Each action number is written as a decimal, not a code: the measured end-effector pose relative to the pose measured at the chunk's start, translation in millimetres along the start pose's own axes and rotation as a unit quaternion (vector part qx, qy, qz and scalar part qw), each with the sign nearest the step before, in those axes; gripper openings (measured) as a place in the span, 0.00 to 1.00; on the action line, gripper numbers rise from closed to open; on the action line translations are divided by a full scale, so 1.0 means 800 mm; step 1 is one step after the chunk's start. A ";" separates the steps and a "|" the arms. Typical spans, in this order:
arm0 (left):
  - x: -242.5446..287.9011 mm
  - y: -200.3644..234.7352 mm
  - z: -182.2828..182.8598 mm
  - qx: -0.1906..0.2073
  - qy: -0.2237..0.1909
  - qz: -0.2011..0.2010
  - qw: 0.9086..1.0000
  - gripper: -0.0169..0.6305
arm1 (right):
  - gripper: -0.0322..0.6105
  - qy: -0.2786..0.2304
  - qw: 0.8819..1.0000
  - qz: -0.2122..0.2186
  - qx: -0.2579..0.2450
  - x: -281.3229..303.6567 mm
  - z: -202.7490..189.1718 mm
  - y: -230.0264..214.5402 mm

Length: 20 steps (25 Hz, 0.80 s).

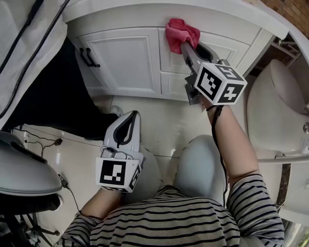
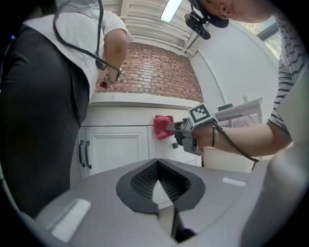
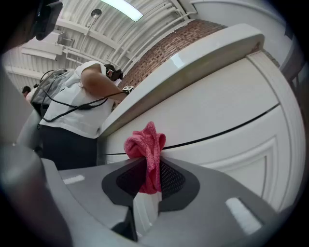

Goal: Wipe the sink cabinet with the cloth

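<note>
Head view — cloth (image 1: 181, 34) under countertop edge (image 1: 126, 10)

Bathroom-like room, white panelled sink cabinet (image 1: 130, 58) under a counter (image 1: 169, 8) at 12 o'clock, glossy white rounded fixture (image 1: 275, 106) at 3 o'clock, pale tiled floor (image 1: 159, 123), red brick wall (image 2: 154, 72) above the counter, slatted ceiling (image 2: 145, 19), strip light (image 2: 170, 9).

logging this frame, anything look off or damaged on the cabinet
Nothing stands out: the pink cloth sits bunched in the right tool against the sink cabinet front, doors shut, no spills or damage visible.
</note>
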State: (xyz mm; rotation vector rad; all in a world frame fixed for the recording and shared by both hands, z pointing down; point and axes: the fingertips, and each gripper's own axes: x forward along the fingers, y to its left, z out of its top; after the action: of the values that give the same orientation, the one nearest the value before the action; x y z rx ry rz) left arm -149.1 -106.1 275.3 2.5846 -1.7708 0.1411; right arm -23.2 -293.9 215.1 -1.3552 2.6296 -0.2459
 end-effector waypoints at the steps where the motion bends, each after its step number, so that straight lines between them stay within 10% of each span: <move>1: 0.001 -0.002 0.001 0.000 0.000 0.000 1.000 0.03 | 0.16 -0.003 1.000 -0.009 0.002 -0.008 0.003 -0.012; 20: 0.019 -0.069 0.012 0.019 -0.007 -0.035 0.999 0.03 | 0.16 -0.065 0.970 -0.233 0.033 -0.227 0.051 -0.237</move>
State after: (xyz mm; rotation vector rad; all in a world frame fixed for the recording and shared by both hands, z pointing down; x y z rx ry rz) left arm -91.5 -100.5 269.8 2.6761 -1.6973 0.1584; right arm 239.2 -256.9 232.1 -1.8794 2.1452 -0.2888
